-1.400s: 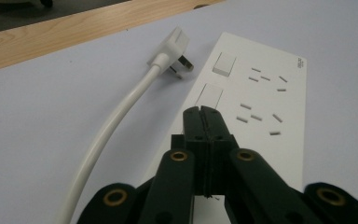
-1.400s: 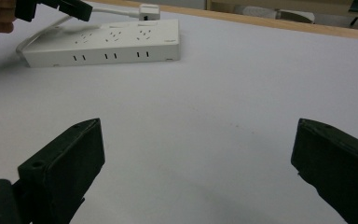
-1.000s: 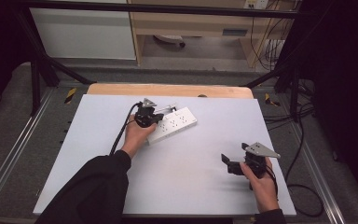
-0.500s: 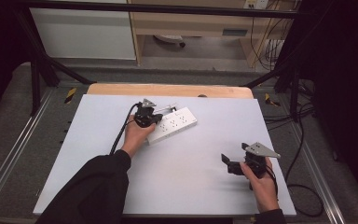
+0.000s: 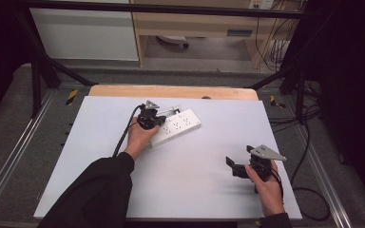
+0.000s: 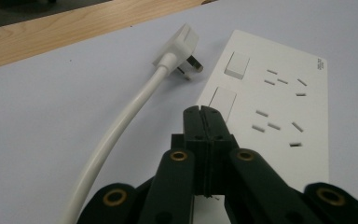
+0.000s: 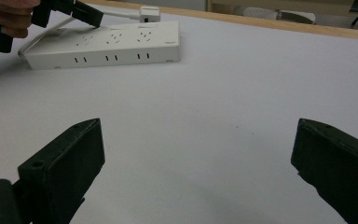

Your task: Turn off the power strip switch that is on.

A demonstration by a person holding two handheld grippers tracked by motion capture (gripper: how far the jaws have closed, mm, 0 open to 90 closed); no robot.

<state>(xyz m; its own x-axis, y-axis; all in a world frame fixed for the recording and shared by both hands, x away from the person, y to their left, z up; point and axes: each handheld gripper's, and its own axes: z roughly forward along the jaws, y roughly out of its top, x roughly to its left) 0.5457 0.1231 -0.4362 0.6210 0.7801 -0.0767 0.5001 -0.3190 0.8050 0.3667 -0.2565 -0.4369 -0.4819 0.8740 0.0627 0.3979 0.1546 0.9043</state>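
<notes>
A white power strip (image 5: 177, 127) lies on the white table toward the back, left of centre. Its white cable (image 6: 121, 126) curves past it and ends in a loose plug (image 6: 179, 49) lying on the table beside the strip's switch end. My left gripper (image 5: 159, 121) is shut with nothing between its jaws. Its tips (image 6: 204, 114) hover at the edge of the power strip (image 6: 279, 107), near the two rocker switches. My right gripper (image 5: 238, 158) stands open at the front right, well apart from the strip, with bare table between its jaws (image 7: 198, 158).
A white sheet covers the table (image 5: 195, 190), with a strip of bare wood (image 5: 171, 91) along the back edge. Metal rails run down both sides. Cables lie on the floor to the right (image 5: 309, 194). Shelving stands beyond the table.
</notes>
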